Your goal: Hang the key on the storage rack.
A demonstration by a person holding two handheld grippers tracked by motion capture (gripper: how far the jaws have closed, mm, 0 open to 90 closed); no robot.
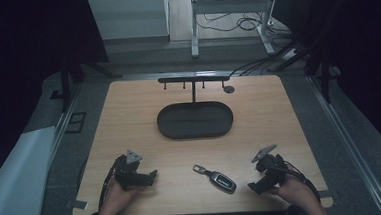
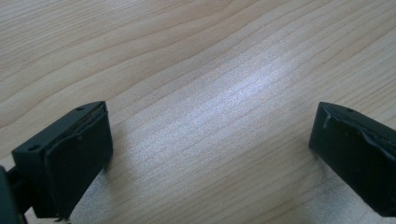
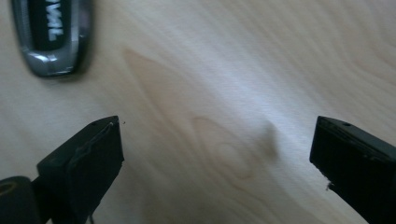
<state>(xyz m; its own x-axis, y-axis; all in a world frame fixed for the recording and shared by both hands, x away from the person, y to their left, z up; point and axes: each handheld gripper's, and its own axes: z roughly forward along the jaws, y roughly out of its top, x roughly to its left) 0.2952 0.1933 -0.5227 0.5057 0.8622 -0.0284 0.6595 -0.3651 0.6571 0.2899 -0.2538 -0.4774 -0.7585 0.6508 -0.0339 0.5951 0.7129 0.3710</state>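
Note:
A black and silver car key fob (image 1: 221, 180) with a metal loop lies on the wooden table (image 1: 129, 116) near the front edge, between both hands. Its rounded end (image 3: 51, 39) appears at the top left of the right gripper view. My left gripper (image 1: 153, 176) rests on the table at the front left, open, with bare wood between its jaws (image 2: 210, 135). My right gripper (image 1: 252, 187) sits at the front right, just right of the fob, open and empty (image 3: 217, 154). A black oval tray (image 1: 195, 120) lies at mid-table, with a black hook stand (image 1: 193, 80) rising behind it.
A small round disc (image 1: 229, 89) lies by the stand's right end. Beyond the table are a white desk frame (image 1: 232, 7) and floor cables (image 1: 253, 21). White sheeting (image 1: 12, 173) lies left of the table.

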